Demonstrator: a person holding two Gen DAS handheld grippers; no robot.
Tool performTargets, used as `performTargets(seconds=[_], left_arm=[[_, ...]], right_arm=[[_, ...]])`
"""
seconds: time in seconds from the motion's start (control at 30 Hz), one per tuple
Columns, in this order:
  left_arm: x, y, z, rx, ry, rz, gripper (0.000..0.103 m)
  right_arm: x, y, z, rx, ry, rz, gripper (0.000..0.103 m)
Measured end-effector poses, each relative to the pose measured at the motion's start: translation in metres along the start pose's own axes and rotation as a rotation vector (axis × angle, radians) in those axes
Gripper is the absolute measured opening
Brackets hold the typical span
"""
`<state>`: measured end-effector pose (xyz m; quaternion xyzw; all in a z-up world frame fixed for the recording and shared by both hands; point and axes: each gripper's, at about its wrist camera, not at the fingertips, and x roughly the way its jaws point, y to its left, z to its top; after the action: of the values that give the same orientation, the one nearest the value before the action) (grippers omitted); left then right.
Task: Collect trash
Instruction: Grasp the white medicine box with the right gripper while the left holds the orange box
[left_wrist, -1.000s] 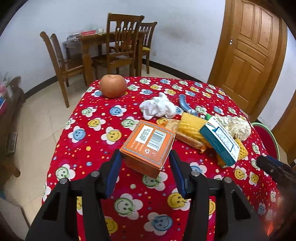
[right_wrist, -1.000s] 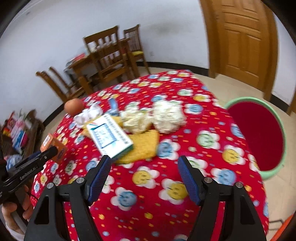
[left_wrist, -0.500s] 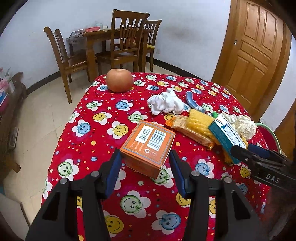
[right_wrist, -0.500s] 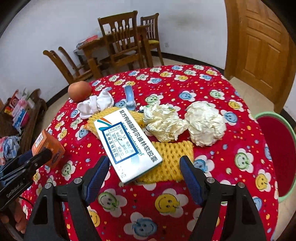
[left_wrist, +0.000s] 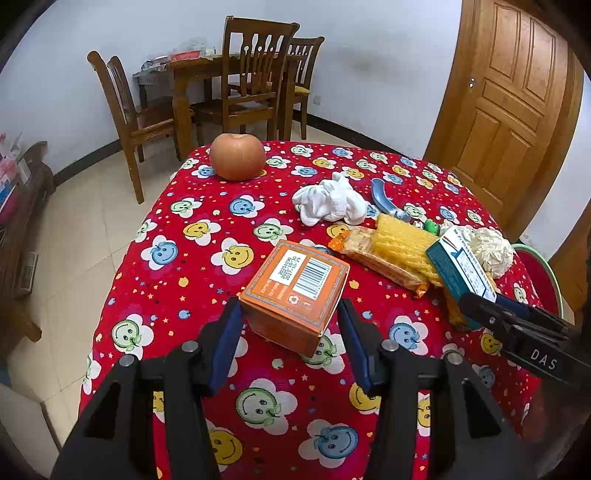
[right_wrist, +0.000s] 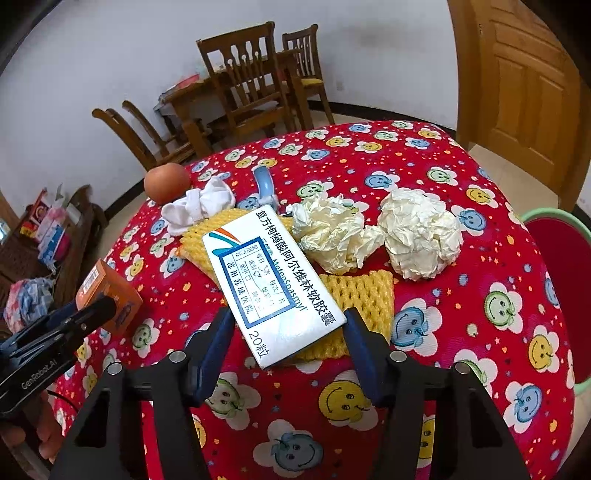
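Observation:
An orange box (left_wrist: 295, 291) lies on the red smiley tablecloth (left_wrist: 177, 295). My left gripper (left_wrist: 291, 328) is open, its fingers on either side of the box's near end, not touching. A white and teal medicine box (right_wrist: 273, 277) lies on yellow foam netting (right_wrist: 354, 295). My right gripper (right_wrist: 288, 332) is open, its fingers flanking that box's near end. Two crumpled paper balls (right_wrist: 421, 232) lie beyond it. The medicine box (left_wrist: 461, 269) and right gripper (left_wrist: 517, 325) also show in the left wrist view.
An apple (left_wrist: 237, 157), a white sock (left_wrist: 328, 201), a blue spoon (left_wrist: 384, 195) and a cracker packet (left_wrist: 376, 254) lie on the table. A green-rimmed red bin (right_wrist: 557, 280) stands at the right. Wooden chairs (left_wrist: 255, 74) and a door (left_wrist: 509, 96) stand behind.
My right gripper has moved forward and left, now straddling the medicine box. My left gripper has held its place around the orange box, with the view raised a little.

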<state>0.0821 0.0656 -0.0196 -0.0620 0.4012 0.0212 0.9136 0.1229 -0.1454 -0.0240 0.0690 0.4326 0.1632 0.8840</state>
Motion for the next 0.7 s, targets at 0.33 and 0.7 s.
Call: performTargets(seconds=[0.33, 0.7], left_arm=[[-0.005, -0.008, -0.001, 0.003, -0.007, -0.010, 0.053], [-0.020, -0.029, 0.002, 0.039, -0.028, -0.036, 0.053]], right_arm=[[-0.031, -0.002, -0.010, 0.014, -0.069, 0.009, 0.062], [-0.073, -0.020, -0.017, 0.061, -0.153, 0.015, 0.062]])
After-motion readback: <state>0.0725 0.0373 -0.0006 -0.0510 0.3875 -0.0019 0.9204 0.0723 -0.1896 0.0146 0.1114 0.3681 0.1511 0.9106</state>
